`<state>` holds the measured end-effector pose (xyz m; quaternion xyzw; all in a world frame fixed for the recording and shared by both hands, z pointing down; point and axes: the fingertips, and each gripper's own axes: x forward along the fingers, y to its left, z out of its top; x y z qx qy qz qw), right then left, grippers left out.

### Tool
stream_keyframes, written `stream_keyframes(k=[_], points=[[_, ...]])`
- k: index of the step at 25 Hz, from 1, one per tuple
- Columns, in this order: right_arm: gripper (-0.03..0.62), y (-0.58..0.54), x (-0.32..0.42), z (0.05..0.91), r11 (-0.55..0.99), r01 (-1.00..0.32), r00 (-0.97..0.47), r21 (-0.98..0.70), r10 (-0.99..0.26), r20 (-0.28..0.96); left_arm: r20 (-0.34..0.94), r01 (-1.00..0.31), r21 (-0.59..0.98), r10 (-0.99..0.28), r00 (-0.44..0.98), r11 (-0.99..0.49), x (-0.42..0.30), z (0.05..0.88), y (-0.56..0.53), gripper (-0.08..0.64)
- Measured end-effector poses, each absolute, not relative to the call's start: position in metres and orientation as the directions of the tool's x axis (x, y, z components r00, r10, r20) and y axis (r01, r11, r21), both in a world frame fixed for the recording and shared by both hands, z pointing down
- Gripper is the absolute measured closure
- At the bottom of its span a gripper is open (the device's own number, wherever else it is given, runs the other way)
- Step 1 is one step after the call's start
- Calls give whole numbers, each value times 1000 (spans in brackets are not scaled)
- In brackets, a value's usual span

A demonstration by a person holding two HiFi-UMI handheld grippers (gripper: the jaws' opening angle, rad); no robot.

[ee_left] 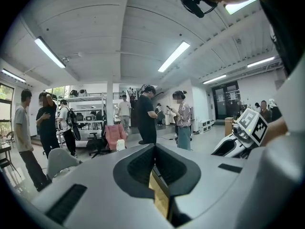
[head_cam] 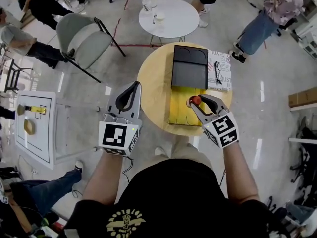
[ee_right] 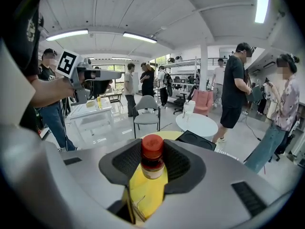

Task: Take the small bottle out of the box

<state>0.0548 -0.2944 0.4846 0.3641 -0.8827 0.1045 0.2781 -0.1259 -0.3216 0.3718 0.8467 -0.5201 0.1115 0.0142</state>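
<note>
Round wooden table [head_cam: 151,83] on grey floor [head_cam: 124,48]. On it: open box [head_cam: 189,73], black lid folded back, yellow inside, approx centre. Touching box on person's R, printed sheet [head_cam: 225,61] w/ prob. glasses [head_cam: 218,72] on top.

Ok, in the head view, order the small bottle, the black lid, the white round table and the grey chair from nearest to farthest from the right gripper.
1. small bottle: held in the right gripper itself.
2. black lid: just beyond, on the wooden table.
3. white round table: farther ahead, past the wooden table.
4. grey chair: farthest, up and left.
</note>
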Motion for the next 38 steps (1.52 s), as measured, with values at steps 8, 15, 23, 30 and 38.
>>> stream_keyframes(k=[8, 15, 23, 30, 38], points=[[440, -284, 47, 442, 714, -699, -602, 23, -606, 521, 209, -871, -119, -870, 448, -477, -124, 355, -310, 545], [440, -270, 44, 403, 714, -698, -606, 54, -630, 486, 180, -873, -107, -873, 453, -476, -122, 338, -297, 545], [440, -252, 45, 376, 708, -703, -603, 74, -647, 466, 161, -869, -103, -870, 466, -485, -121, 323, -280, 545], [440, -239, 48, 356, 698, -710, -592, 92, -662, 458, 141, -863, -101, -865, 481, -496, -118, 313, -266, 545], [440, -231, 45, 346, 697, -708, -585, 113, -668, 460, 136, -868, -84, -868, 477, -490, -126, 311, -255, 545]])
